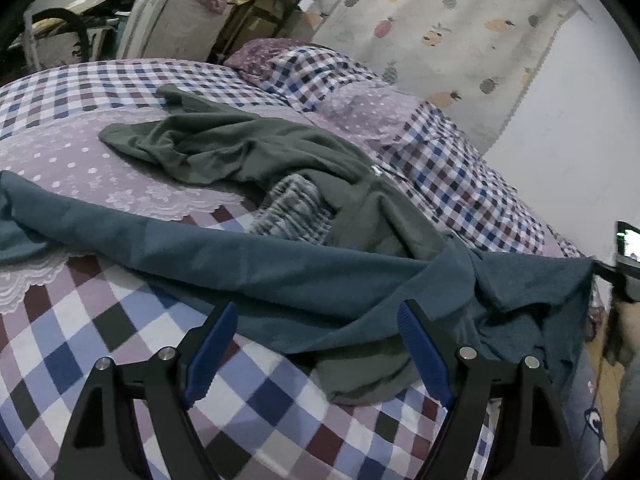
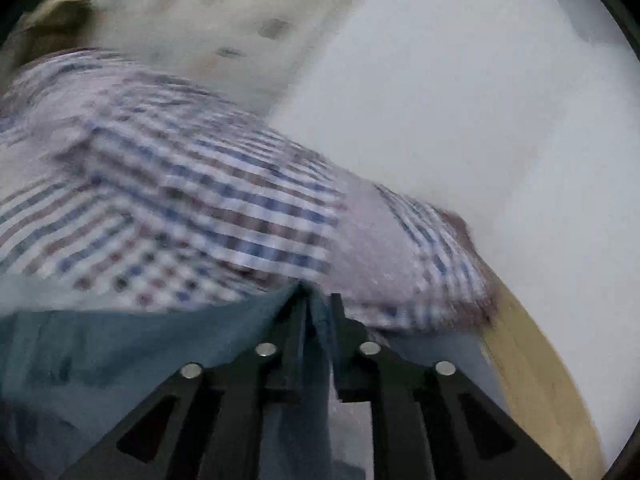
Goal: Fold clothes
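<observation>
The teal garment (image 1: 280, 276) is stretched across the checked bed (image 1: 100, 340), its edge lying just ahead of the left gripper (image 1: 316, 320), whose jaws are wide apart and empty. The right gripper (image 2: 318, 308) has its jaws clamped on the garment's corner; that view's blurry.

Right-wrist bedding (image 2: 180, 200) motion-blurred

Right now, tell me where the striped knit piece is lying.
In the left wrist view the striped knit piece lies mid-bed, tucked under the edge of the green garment, just behind the blue cloth stretched across the checked bedspread.
</observation>
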A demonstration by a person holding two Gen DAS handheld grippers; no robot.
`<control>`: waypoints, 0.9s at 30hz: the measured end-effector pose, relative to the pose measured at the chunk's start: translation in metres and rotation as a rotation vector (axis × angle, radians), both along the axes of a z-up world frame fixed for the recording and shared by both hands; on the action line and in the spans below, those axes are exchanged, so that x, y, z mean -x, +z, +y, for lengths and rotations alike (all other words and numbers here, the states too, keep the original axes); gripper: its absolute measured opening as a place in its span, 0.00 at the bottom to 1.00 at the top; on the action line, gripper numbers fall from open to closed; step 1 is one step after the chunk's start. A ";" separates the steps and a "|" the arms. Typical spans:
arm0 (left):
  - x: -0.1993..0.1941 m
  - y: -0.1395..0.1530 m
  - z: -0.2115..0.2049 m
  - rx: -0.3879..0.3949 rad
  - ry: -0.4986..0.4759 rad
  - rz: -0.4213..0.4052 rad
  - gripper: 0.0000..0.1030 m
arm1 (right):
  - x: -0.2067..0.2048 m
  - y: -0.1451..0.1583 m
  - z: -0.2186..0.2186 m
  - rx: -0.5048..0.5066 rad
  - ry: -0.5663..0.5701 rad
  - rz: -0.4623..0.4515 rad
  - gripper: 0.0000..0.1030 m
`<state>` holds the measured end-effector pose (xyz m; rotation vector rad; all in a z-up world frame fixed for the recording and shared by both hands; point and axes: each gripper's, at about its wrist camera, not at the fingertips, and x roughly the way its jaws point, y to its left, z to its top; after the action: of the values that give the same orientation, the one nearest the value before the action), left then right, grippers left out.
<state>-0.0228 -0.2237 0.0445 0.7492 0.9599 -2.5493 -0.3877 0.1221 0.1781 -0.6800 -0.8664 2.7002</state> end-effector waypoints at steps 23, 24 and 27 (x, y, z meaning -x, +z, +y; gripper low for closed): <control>0.013 0.001 0.035 -0.080 -0.197 0.018 0.83 | -0.198 -0.188 -0.063 0.090 0.561 -0.525 0.77; 0.012 0.002 0.036 -0.083 -0.202 0.019 0.83 | -0.199 -0.198 -0.068 0.080 0.568 -0.541 0.77; 0.011 0.003 0.035 -0.091 -0.215 0.024 0.83 | -0.198 -0.224 -0.082 0.049 0.549 -0.564 0.76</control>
<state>-0.0341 -0.1885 0.0474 0.8940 1.0613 -2.7176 -0.1897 0.0402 -0.0462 -1.4463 -1.2707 3.0458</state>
